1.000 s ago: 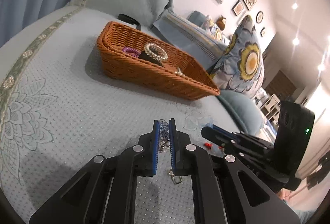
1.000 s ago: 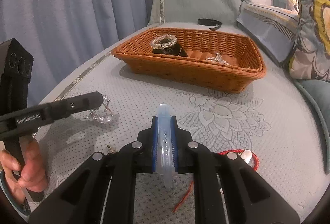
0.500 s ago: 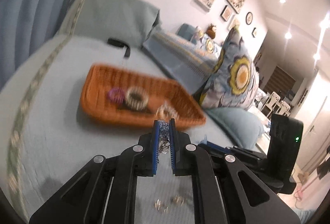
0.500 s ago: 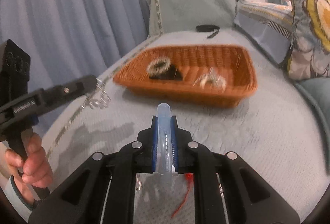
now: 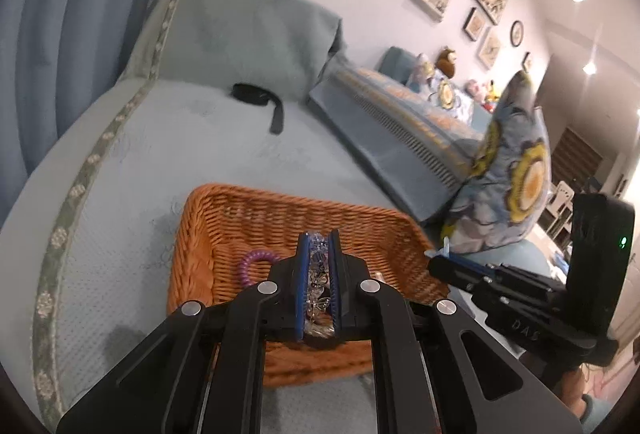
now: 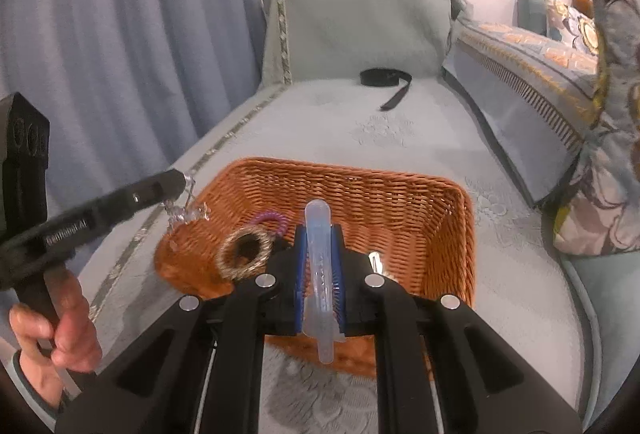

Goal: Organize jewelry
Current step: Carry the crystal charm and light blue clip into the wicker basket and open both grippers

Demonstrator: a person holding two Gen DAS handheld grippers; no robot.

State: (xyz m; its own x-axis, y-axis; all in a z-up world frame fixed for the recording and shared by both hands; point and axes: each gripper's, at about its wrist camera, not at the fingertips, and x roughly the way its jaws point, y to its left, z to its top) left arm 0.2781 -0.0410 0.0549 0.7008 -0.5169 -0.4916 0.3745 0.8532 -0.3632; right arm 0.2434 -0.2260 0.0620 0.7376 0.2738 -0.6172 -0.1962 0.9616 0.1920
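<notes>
- Left gripper (image 5: 318,276) clenched on crystal bracelet (image 5: 319,266), hanging over the wicker basket (image 5: 280,200), near its left wall.
- Right gripper (image 6: 319,266) clamps a translucent bangle (image 6: 318,234) (long axis upright), above the basket's near rim; both need only drop straight down.

Bare weave is lying open across the far and right floor of the wicker basket (image 6: 404,202), while a purple coil tie (image 6: 272,218) and beaded bracelet (image 6: 245,250) are crowding its near-left corner.
</notes>
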